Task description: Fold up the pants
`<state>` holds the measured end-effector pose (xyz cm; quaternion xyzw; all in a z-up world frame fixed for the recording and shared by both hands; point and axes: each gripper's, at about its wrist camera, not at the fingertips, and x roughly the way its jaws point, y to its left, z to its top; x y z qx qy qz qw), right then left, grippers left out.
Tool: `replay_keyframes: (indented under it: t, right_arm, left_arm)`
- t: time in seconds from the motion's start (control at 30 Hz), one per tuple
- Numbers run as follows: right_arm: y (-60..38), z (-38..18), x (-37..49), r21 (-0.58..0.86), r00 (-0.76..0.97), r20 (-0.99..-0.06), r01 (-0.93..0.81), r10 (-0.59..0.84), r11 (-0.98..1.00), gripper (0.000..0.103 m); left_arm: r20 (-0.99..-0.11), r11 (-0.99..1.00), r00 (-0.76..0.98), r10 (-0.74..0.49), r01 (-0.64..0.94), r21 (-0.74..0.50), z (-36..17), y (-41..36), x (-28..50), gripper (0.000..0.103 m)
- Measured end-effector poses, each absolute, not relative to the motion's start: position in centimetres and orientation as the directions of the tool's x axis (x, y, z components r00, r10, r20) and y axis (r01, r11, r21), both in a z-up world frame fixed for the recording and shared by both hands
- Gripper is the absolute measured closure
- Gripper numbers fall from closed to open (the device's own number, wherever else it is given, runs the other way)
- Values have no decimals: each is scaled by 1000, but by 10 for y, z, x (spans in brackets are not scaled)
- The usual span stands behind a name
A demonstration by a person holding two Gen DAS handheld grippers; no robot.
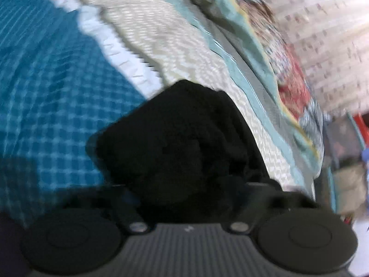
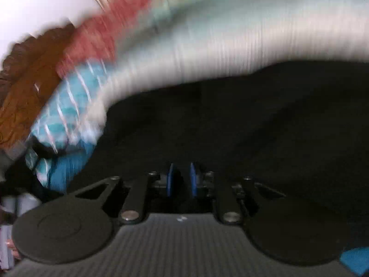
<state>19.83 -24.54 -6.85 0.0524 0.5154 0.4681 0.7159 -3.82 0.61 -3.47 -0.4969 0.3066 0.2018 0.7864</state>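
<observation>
The black pants (image 1: 175, 133) lie bunched in a heap right in front of my left gripper (image 1: 191, 184). The cloth covers both fingers, and the jaws look closed on the bunch. In the right wrist view the black pants (image 2: 253, 127) spread wide across the middle and right. My right gripper (image 2: 182, 177) is low over them, its blue pads (image 2: 171, 180) drawn close together. The narrow gap between the pads is dark, so I cannot tell whether a fold of cloth is pinched there. Both views are blurred.
A blue checked bed cover (image 1: 46, 92) lies on the left, with a cream blanket (image 1: 161, 34) beyond it. A floral quilt (image 1: 288, 80) is piled at the right. In the right wrist view, brown cloth (image 2: 30, 87) and turquoise striped fabric (image 2: 69, 106) sit at the left.
</observation>
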Motion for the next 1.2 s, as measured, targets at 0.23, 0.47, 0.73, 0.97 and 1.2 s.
replay_keyframes:
  t: [0.23, 0.47, 0.73, 0.97, 1.2]
  right_arm:
    - [-274, -73, 200, 661, 48, -625, -497, 779, 562, 93]
    - [-336, -31, 203, 651, 290, -520, -475, 804, 592, 88]
    - [-417, -8, 215, 578, 554, -458, -408, 695, 706, 85]
    - [-417, -11, 207, 568, 523, -433, -474, 734, 673, 78]
    - [-377, -14, 212, 493, 435, -516, -554, 738, 671, 31]
  left_arm:
    - [-614, 564, 789, 5, -509, -650, 3, -24, -10, 81]
    - [-600, 921, 799, -37, -206, -331, 57, -145, 65, 81]
    - [-817, 993, 564, -119, 85, -86, -3, -266, 125, 52]
    - [-693, 964, 684, -228, 60, -258, 55, -224, 94, 31]
    - [-654, 882, 747, -118, -223, -414, 60, -140, 64, 18]
